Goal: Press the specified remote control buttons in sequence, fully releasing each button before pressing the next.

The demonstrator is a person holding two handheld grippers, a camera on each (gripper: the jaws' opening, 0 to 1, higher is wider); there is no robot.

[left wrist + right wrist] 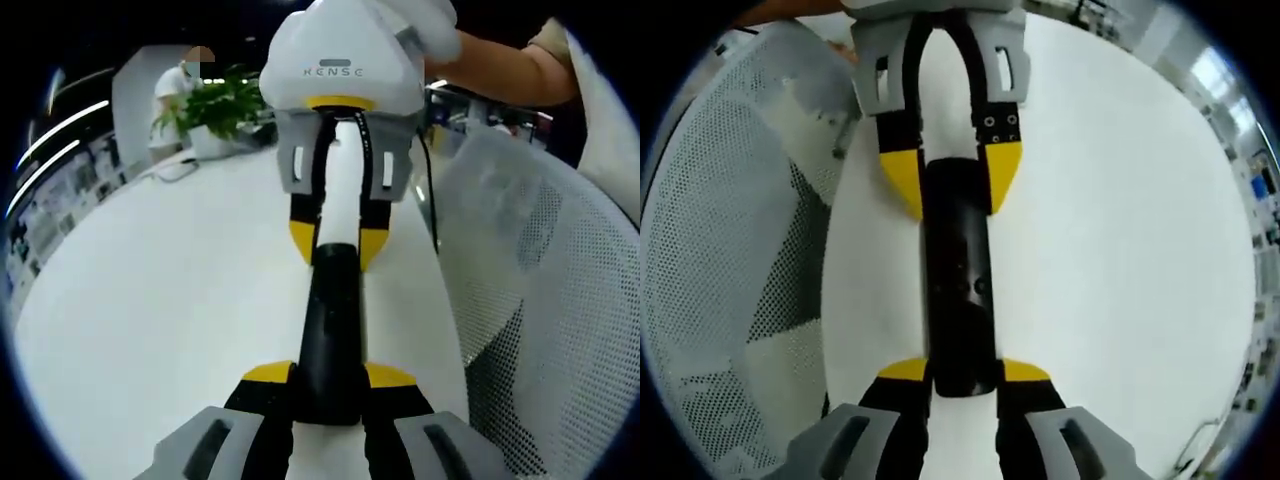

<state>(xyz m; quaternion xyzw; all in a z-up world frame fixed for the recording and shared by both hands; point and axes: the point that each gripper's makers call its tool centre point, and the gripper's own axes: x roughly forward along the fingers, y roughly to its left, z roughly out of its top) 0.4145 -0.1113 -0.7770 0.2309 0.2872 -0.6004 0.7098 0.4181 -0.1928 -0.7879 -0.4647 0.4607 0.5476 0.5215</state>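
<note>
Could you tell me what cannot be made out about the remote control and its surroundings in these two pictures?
- Remote control, right gripper view: its dark face shows faint marks, but button labels are too small and dim to read.
- Left gripper view: the remote control's near end sits hidden between the left hand-held gripper tips.
- Right hand-held gripper, left gripper view: covers the remote's far end.
- Potted plant: the pot is blurred.

remote control [960, 300]: black, slim, lying lengthwise between the two grippers above the white surface [1110, 240]
right gripper [962, 375]: yellow-tipped jaws closed on the remote's near end
left gripper [952, 180]: enters from the top, yellow-tipped jaws clamping the remote's far end
mesh chair [730, 250]: white, beside the surface at the view's left
</note>
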